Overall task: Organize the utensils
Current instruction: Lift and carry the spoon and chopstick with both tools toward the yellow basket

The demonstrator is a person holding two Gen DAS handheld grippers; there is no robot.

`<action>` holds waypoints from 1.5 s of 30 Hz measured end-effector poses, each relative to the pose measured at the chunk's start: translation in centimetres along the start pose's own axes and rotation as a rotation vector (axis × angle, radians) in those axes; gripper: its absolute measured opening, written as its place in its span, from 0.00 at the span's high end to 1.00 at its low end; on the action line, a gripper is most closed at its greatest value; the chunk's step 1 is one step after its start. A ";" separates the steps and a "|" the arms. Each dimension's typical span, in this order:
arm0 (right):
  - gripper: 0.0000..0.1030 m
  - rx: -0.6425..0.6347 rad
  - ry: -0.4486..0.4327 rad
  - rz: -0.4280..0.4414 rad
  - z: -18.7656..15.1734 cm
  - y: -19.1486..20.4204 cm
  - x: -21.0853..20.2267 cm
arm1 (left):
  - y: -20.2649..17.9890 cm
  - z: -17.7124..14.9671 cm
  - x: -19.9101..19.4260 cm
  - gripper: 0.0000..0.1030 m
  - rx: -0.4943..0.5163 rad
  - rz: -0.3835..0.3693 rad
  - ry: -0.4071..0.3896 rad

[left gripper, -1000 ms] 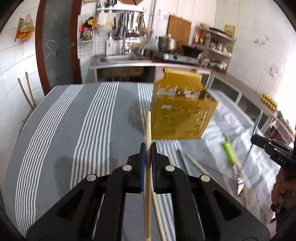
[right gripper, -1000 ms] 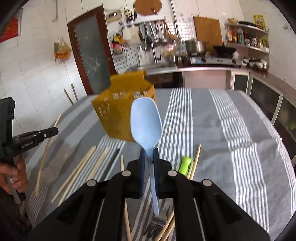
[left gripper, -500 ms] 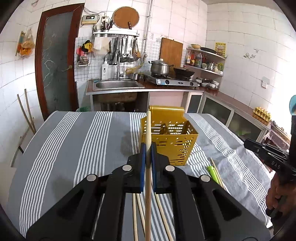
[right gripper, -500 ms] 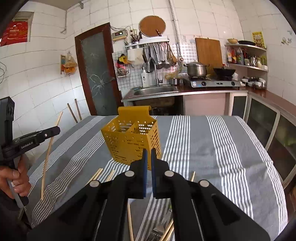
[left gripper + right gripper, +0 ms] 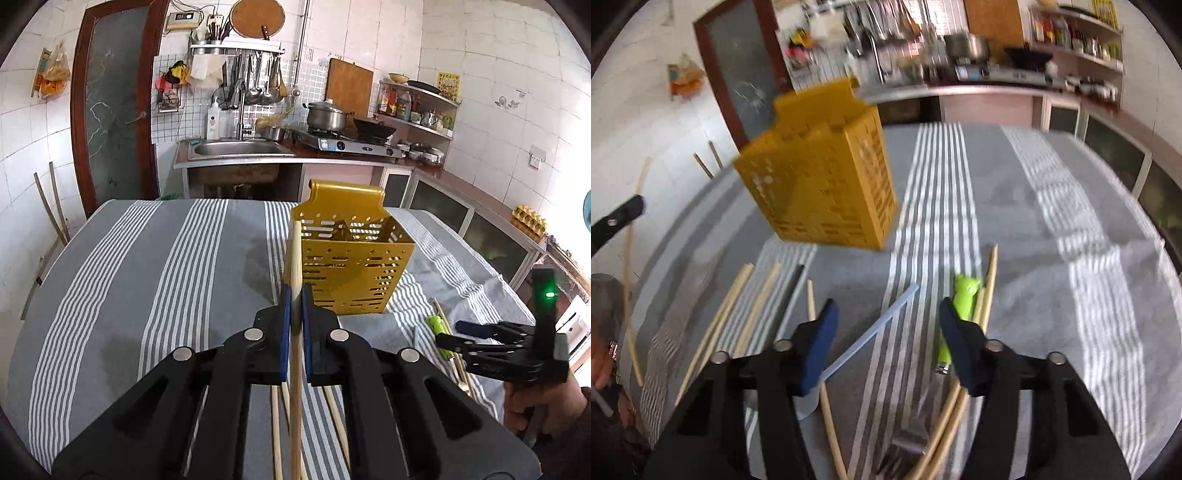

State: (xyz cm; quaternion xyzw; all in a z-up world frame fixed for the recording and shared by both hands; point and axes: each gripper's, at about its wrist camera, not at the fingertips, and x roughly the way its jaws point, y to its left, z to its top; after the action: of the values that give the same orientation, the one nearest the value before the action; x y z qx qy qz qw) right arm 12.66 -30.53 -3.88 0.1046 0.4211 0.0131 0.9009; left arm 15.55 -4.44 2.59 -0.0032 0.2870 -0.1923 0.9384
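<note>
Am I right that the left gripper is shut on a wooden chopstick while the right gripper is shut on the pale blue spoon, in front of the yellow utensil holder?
Not quite: the right gripper is open, and the pale blue spoon lies on the cloth below it, as the right wrist view shows. The left gripper is indeed shut on a wooden chopstick, in front of the yellow utensil holder.

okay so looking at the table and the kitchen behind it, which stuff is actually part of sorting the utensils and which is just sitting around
Part of the job:
- yellow caddy
- chopstick clamped in the left gripper
- loose chopsticks on the cloth
- pale blue spoon under the open right gripper
- green-handled utensil
- fork

Just lying about:
- pot
- wok
- sink
- cutting board
</note>
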 end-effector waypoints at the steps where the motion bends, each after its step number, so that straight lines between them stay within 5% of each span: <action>1: 0.58 0.002 0.014 -0.003 0.0 0.1 0.6 | 0.1 -0.1 0.2 0.96 -0.003 0.000 0.002; 8: 0.70 0.001 0.127 -0.123 0.1 1.0 5.7 | 1.0 -0.5 1.8 0.96 -0.014 0.000 0.029; 12: 0.93 -0.023 0.121 -0.113 0.3 1.5 5.5 | 1.2 -0.6 2.3 0.96 -0.019 -0.002 0.042; 19: 0.93 0.026 0.049 -0.036 0.8 0.6 1.8 | 0.9 -0.4 2.0 0.96 -0.015 -0.007 0.035; 29: 0.93 0.006 -0.191 0.066 1.8 1.2 -8.4 | -1.0 0.3 -0.9 0.96 0.009 -0.014 -0.016; 45: 0.93 -0.052 -0.368 0.085 3.2 1.5 -13.5 | -3.1 2.0 -4.1 0.96 0.054 -0.012 -0.079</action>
State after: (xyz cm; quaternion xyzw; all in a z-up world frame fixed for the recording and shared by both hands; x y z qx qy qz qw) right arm 6.45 -31.19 8.63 0.0994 0.2438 0.0427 0.9638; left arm 12.45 -6.06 6.84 0.0128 0.2445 -0.2054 0.9476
